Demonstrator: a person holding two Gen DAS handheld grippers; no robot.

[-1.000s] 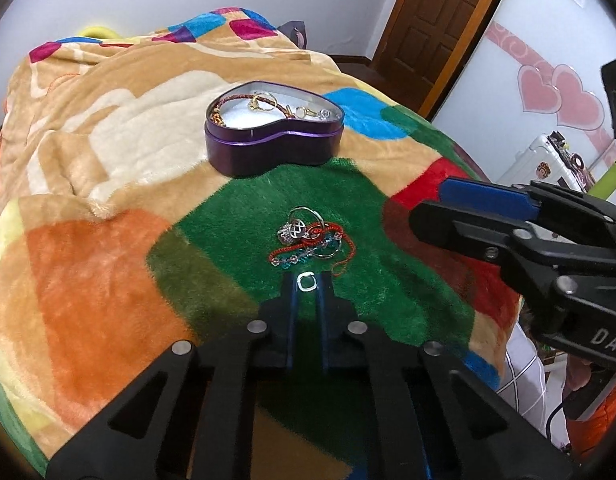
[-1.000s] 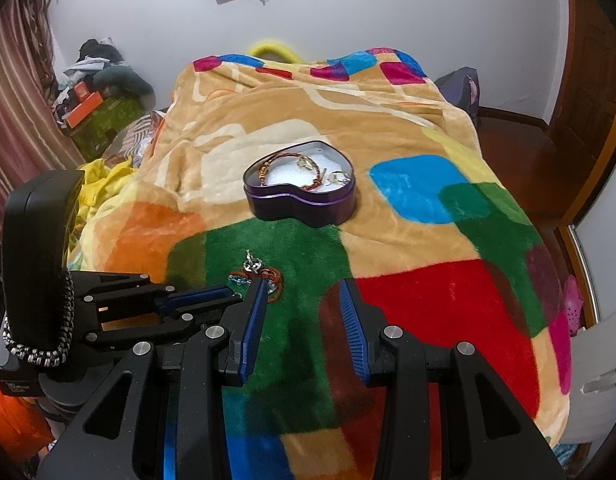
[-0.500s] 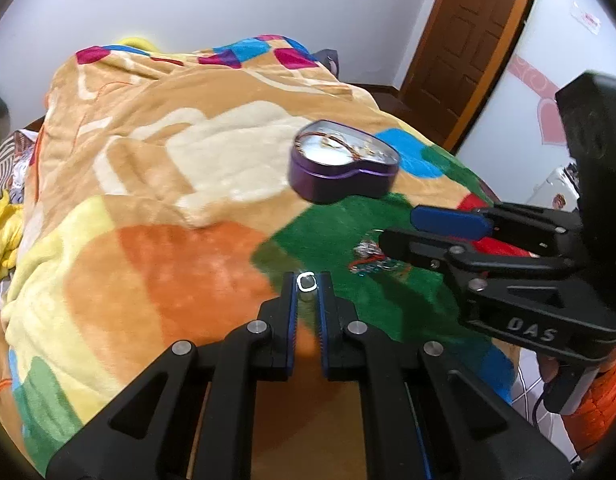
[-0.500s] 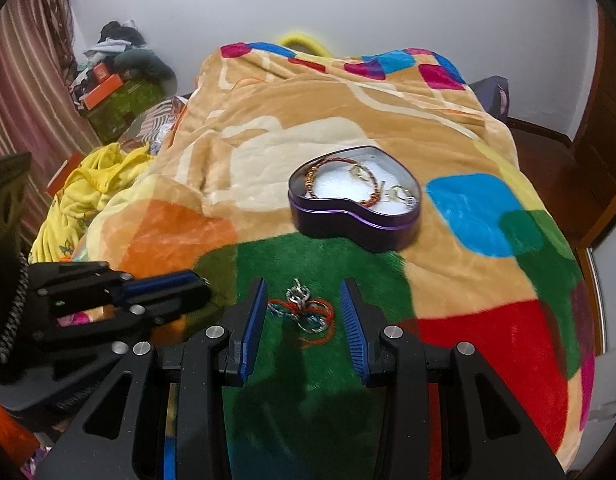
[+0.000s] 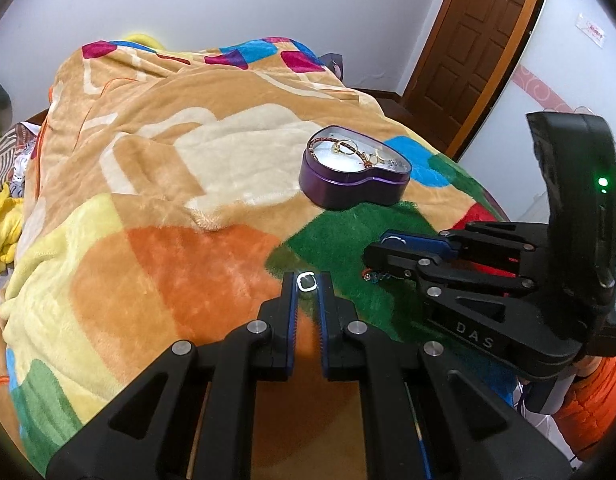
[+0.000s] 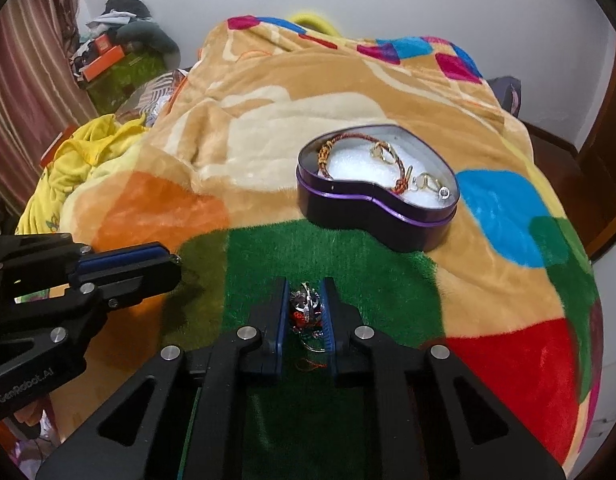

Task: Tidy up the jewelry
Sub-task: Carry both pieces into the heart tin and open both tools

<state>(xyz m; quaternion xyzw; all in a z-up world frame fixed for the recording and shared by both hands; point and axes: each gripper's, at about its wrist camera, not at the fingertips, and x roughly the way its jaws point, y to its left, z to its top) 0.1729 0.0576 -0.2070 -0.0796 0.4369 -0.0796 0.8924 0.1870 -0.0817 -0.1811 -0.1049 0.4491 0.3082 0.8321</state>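
Note:
My left gripper is shut on a small silver ring and holds it above the orange and green blanket. My right gripper is shut on a tangled pile of jewelry, red cord and silver pieces, on the green patch. The right gripper also shows in the left wrist view, low over the pile. A purple heart-shaped tin with white lining holds a braided bracelet and gold rings. The tin also shows in the left wrist view.
The colourful plush blanket covers the bed. Yellow cloth and clutter lie off the bed's left side. A brown door stands at the back right. The bed edge drops off at the right.
My right gripper has come down over the jewelry pile and shut on it. My left gripper has swung left and lifted away with the ring still held.

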